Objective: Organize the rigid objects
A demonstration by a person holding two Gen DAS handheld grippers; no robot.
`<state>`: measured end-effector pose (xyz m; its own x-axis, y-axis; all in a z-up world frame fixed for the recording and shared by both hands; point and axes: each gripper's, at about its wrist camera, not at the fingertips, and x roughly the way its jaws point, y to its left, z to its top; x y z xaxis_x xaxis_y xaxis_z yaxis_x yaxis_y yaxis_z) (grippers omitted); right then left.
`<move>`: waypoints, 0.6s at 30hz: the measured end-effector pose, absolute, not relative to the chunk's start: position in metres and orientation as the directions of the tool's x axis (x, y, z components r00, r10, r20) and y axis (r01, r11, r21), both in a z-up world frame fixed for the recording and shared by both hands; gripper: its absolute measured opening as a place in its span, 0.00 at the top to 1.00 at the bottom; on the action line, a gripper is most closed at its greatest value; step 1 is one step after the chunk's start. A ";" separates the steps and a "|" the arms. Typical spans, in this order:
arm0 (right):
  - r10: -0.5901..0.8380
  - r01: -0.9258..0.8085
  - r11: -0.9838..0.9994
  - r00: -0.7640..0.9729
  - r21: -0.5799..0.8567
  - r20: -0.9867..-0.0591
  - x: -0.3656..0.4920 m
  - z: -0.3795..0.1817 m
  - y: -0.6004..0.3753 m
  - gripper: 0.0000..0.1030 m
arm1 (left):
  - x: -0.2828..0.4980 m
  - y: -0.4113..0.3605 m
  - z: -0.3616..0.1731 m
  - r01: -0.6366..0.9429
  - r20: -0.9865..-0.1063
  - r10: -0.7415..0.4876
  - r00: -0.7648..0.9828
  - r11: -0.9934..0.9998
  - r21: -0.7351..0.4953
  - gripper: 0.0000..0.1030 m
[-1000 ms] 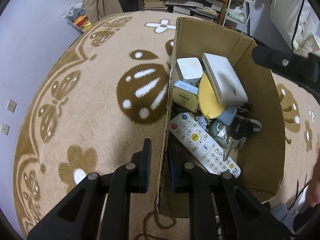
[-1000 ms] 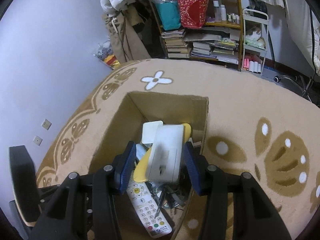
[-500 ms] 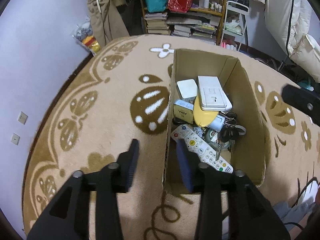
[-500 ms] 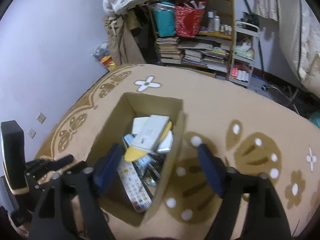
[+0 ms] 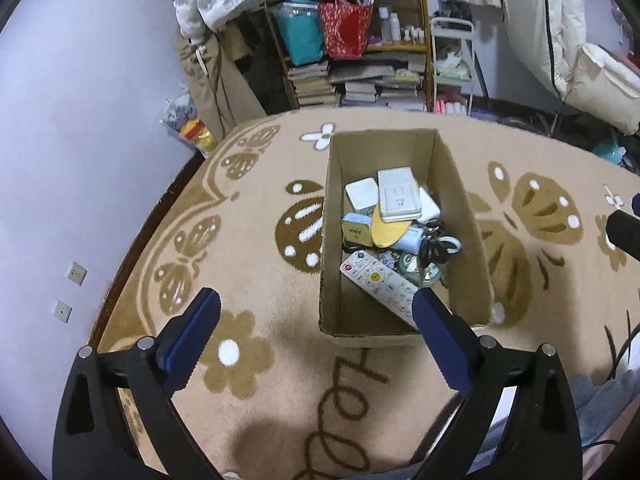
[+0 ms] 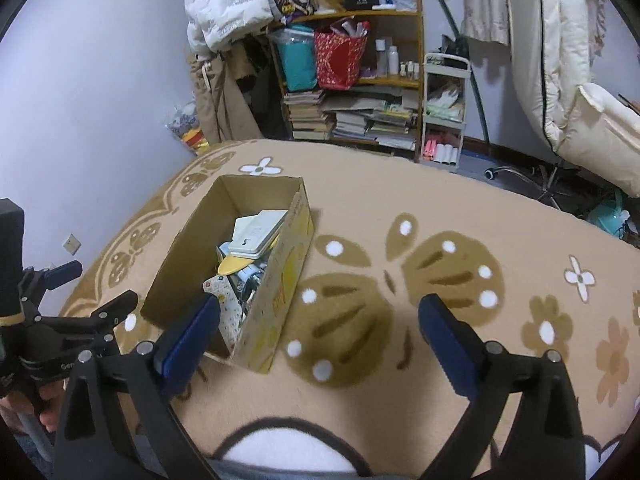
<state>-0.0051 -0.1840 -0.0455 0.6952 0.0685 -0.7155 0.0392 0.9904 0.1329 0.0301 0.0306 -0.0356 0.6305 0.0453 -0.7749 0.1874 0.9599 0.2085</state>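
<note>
An open cardboard box (image 5: 460, 200) stands on the patterned carpet; it also shows in the right wrist view (image 6: 294, 256). Inside lie a white flat case (image 5: 399, 194) on top, a white square box (image 5: 361, 195), a yellow disc (image 5: 387, 232), a small yellow tin (image 5: 356, 231), a white remote (image 5: 378, 282), keys and small items. My left gripper (image 5: 316, 320) is open and empty, raised above and in front of the box. My right gripper (image 6: 318, 322) is open and empty, raised to the right of the box.
A cluttered bookshelf (image 6: 352, 80) with books and bags stands at the far wall. A small white cart (image 6: 444, 108) is beside it. An office chair (image 6: 592, 128) with white padding is at the right. A wall runs along the left.
The right gripper let go of the white flat case, which now lies on top in the box. The left gripper opened from the box wall. Both pulled up and back.
</note>
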 end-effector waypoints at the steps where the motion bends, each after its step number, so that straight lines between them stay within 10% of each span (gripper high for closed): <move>1: 0.065 0.046 0.990 0.704 0.137 -0.707 -0.012 -0.043 -0.187 0.00 | 0.026 0.031 -0.032 0.185 -0.768 0.037 0.640 0.962 0.200 0.07; 18: 0.033 0.043 0.992 0.821 0.119 -0.570 -0.076 -0.035 -0.187 0.00 | -0.033 0.038 0.003 0.136 -0.586 -0.013 0.811 0.977 0.166 0.06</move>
